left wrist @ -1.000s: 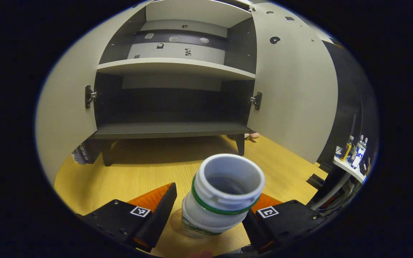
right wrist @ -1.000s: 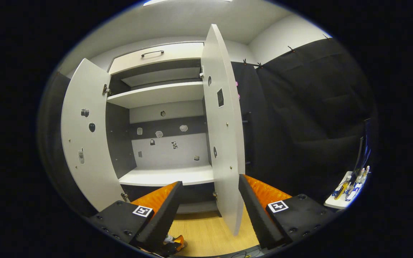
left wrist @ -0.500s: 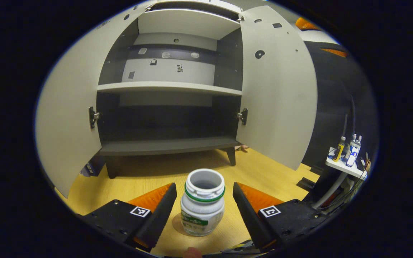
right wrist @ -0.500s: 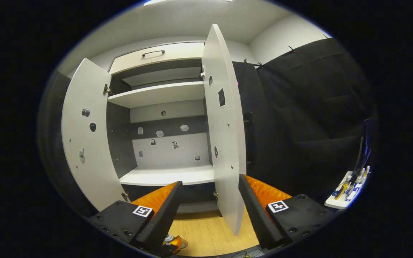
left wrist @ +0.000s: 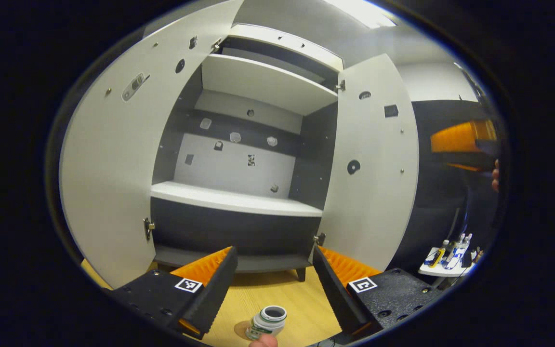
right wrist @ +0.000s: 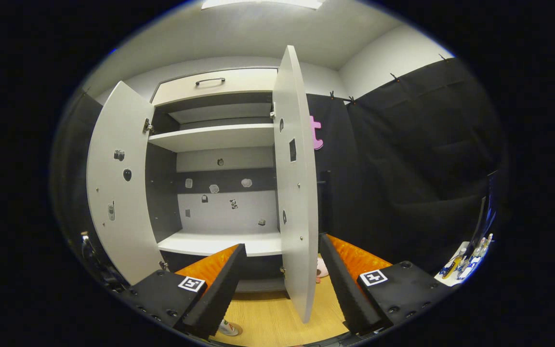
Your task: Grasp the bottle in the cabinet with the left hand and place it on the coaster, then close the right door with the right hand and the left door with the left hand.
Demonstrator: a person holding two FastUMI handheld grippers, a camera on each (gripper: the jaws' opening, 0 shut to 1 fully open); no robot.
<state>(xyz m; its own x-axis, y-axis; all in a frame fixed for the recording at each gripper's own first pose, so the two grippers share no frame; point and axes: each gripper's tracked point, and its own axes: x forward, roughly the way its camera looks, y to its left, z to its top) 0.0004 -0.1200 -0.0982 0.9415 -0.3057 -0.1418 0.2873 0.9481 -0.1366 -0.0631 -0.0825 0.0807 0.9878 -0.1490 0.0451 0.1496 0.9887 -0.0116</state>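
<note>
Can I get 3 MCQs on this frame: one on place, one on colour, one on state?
1. Where is the bottle?
A. on the cabinet's middle shelf
B. on the wooden table, on the coaster
C. between the left jaws

2. What colour is the ring under the bottle's rim?
A. green
B. red
C. blue

3. How do the cabinet doors stand?
A. both shut
B. left open, right shut
C. both open

Key:
1 B: it stands on the coaster on the table, below the open left gripper.
2 A: a green band circles its neck.
3 C: the left door and right door both swing out, baring the shelves.
</note>
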